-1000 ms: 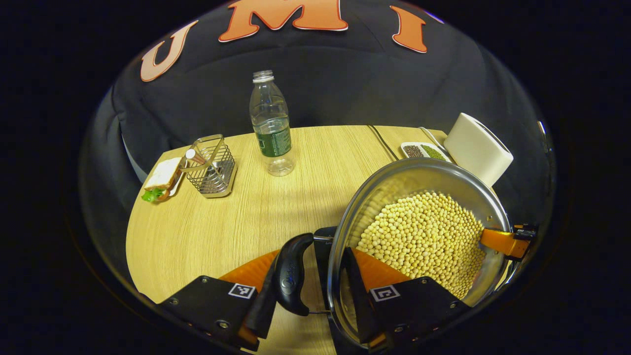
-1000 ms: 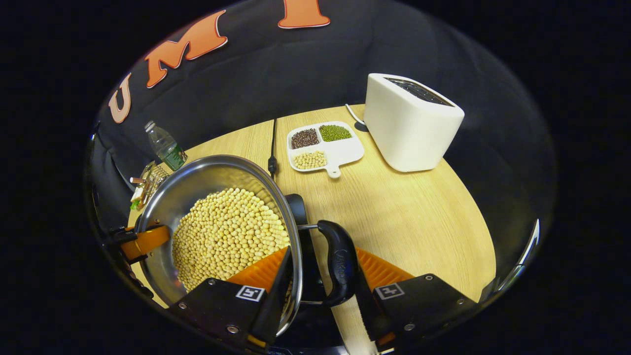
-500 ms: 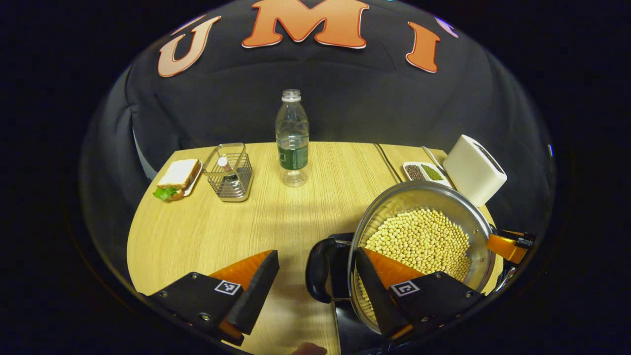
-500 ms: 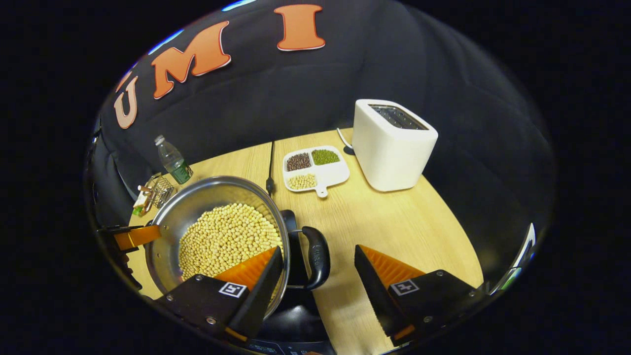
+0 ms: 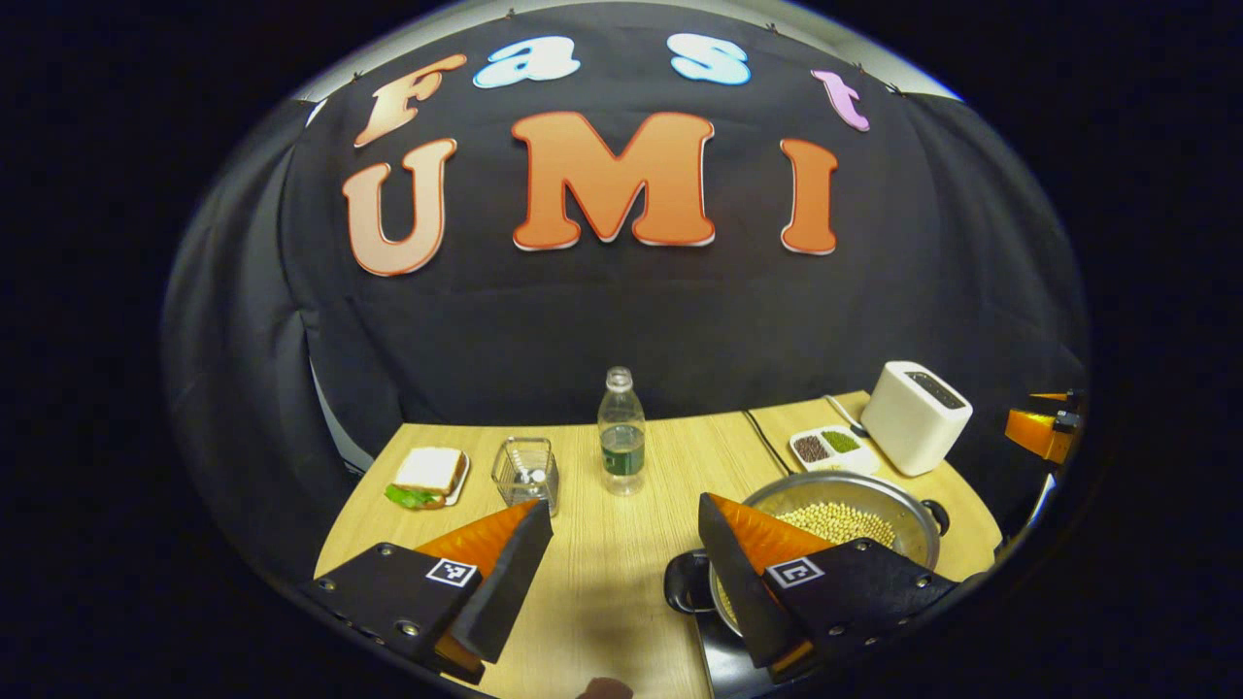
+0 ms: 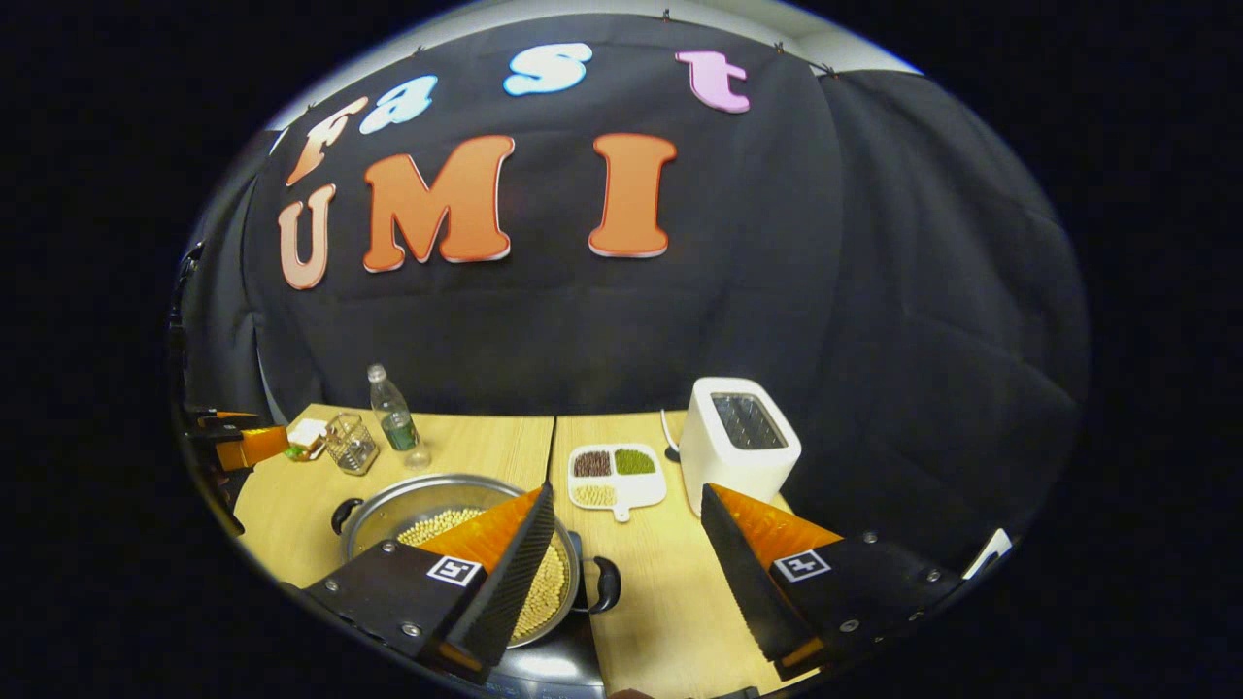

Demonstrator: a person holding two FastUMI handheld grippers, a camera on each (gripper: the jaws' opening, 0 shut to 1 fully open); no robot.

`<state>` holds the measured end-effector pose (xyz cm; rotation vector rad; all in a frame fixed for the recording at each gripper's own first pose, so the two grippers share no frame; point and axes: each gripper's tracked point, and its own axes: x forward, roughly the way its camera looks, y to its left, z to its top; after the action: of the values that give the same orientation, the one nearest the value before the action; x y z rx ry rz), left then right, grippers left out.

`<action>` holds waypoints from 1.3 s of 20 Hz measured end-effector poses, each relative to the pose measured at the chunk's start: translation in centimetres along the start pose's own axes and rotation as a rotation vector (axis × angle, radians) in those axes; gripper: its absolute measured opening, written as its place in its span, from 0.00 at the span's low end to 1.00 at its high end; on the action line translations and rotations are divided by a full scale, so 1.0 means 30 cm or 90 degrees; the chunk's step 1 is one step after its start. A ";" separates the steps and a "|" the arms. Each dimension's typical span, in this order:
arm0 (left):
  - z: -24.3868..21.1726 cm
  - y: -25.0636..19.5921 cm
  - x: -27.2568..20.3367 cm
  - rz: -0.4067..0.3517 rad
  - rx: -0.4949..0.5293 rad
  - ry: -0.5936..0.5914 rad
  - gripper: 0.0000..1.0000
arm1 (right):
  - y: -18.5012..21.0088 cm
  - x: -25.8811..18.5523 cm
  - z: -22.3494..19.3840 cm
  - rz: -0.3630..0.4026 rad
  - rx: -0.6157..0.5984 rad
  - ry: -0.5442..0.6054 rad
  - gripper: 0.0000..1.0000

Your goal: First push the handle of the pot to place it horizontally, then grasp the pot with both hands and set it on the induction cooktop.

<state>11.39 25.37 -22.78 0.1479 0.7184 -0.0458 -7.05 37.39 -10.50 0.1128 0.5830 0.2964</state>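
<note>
- Pale wood bench [image 5: 602, 582] spreads beneath both of my hand-held grippers, carrying everything.
- My steel pot [image 6: 427, 505], full of yellow beans, sits on the black induction cooktop [image 6: 544, 670], low and just past my right hand-held gripper's left finger; from my left hand-held gripper it lies ahead to the right, behind the right finger.
- My left hand-held gripper [image 5: 621, 563] hangs above the bench with fingers spread apart, gripping nothing.
- My right hand-held gripper [image 6: 621, 553] is likewise spread wide and empty.
- A white toaster [image 6: 738, 442] stands ahead of my right hand-held gripper.
- A divided tray [image 6: 615, 476] of beans lies just left of the toaster.
- A water bottle [image 5: 621, 442] stands straight ahead of my left hand-held gripper.
</note>
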 end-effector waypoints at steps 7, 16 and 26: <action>0.497 0.186 -0.230 0.037 -0.055 -0.218 0.92 | -0.041 -0.258 0.436 0.015 -0.008 -0.186 0.94; 0.992 0.469 -0.567 0.104 -0.092 -0.423 0.89 | -0.194 -0.557 0.813 -0.078 -0.098 -0.329 0.98; 1.172 0.554 -0.756 0.095 -0.123 -0.511 0.88 | -0.136 -0.722 1.019 -0.065 -0.102 -0.402 0.97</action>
<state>18.78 36.31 20.25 -0.0095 -0.0917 0.1042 -6.22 26.22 25.46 0.0180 -0.0626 0.1917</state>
